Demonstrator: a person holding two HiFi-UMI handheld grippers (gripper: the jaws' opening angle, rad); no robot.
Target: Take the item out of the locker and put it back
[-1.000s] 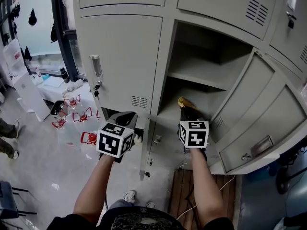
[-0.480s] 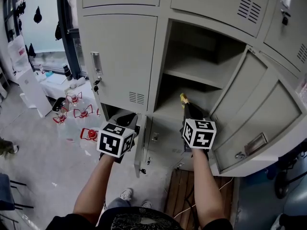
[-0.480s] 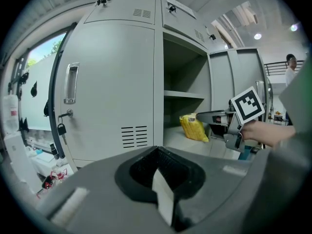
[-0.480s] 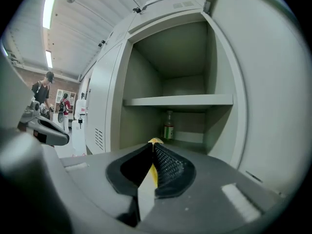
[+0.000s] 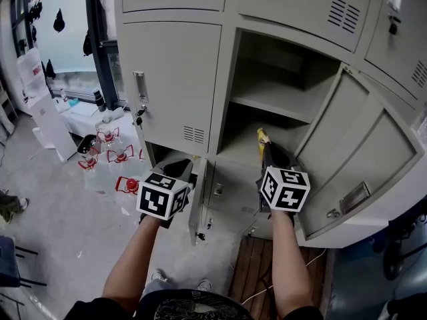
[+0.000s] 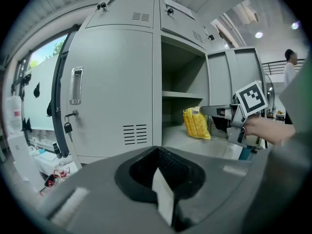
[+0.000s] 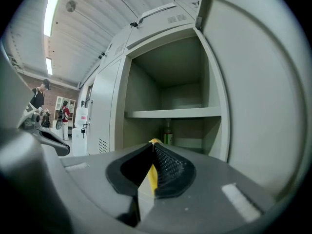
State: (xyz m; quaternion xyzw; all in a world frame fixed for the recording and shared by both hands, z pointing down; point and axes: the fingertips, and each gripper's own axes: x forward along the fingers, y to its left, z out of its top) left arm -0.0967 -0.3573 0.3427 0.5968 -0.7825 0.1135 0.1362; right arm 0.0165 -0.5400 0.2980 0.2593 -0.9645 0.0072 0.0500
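R hand-held gripper (image 5: 265, 147) is clamping the yellow packet (image 5: 261, 136), jaws nearly together on it, and is holding it at the mouth of the open locker (image 5: 230, 79) compartment, below the shelf (image 5: 280, 107) and over the compartment floor. L hand-held gripper (image 5: 177, 168) is hanging outside, in front of the closed door (image 5: 177, 79) to the left, jaws together w/ nothing between them. A bottle (image 7: 167, 133) is standing at the rear of the compartment.
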